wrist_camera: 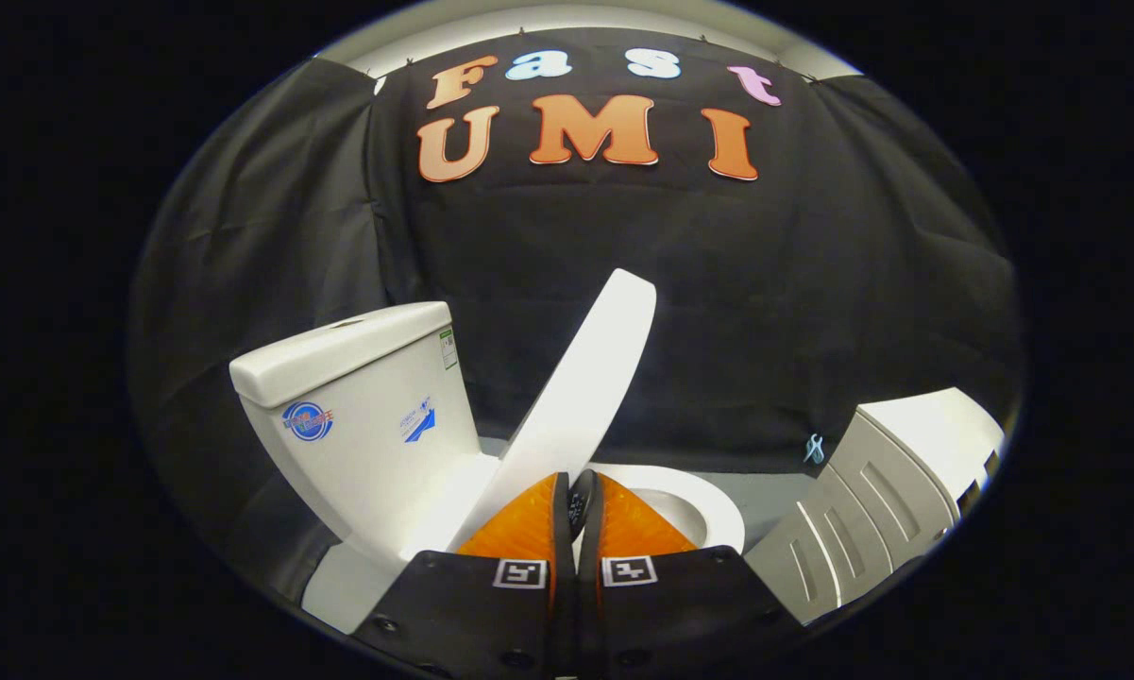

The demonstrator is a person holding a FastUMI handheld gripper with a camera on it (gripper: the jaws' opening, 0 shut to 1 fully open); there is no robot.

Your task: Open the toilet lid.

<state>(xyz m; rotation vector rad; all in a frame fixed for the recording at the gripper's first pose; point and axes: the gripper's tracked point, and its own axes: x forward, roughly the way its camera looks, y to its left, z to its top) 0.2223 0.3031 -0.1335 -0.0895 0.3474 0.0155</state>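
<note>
A white toilet stands ahead, its tank (359,397) to the left of my fingers. The toilet lid (581,378) is raised about halfway, tilting up and away from the bowl toward the tank. Its lower side edge runs down between my fingertips. My gripper (581,484) is shut on that edge of the lid, the fingers nearly together. The white seat ring (708,510) and part of the bowl show just beyond the right finger. The lid's hinge is hidden behind my fingers.
A grey and white ribbed cabinet or appliance (888,491) stands close on the right of the toilet. Black cloth walls close the booth behind and to the left. A strip of grey floor (774,491) lies between the toilet and the cabinet.
</note>
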